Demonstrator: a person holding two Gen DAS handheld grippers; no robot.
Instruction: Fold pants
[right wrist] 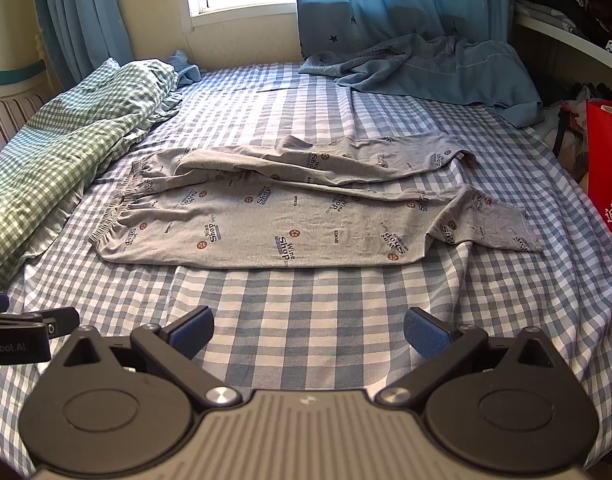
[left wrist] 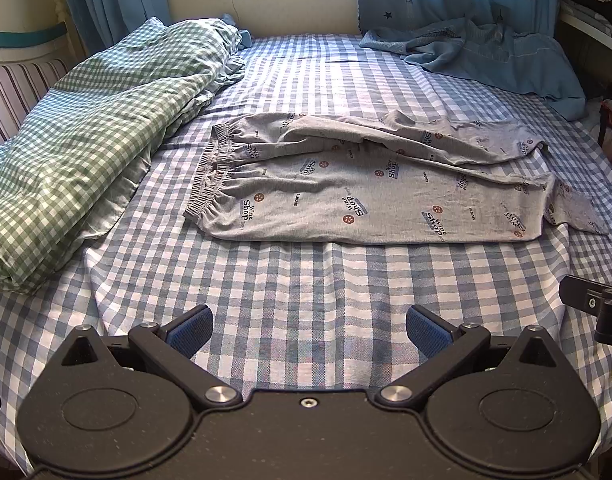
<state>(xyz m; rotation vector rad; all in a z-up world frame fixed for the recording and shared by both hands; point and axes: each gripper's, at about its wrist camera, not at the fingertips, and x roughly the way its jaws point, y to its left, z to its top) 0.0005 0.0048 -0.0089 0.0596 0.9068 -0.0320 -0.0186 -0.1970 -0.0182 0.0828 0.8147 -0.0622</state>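
Grey printed pants (left wrist: 366,188) lie across the blue checked bed, waistband (left wrist: 209,176) to the left, legs running right. The far leg is rumpled and partly folded over the near one; the cuffs lie at the right. They also show in the right wrist view (right wrist: 289,220). My left gripper (left wrist: 308,332) is open and empty, above the sheet in front of the pants. My right gripper (right wrist: 308,332) is open and empty too, beside it to the right. Part of the right gripper shows at the left wrist view's edge (left wrist: 602,312).
A green checked duvet (left wrist: 77,152) is heaped along the left side of the bed. A blue cloth (left wrist: 486,52) lies crumpled at the far right under blue curtains. A red bag (right wrist: 606,172) stands off the bed's right edge. The checked sheet (left wrist: 306,280) is bare in front.
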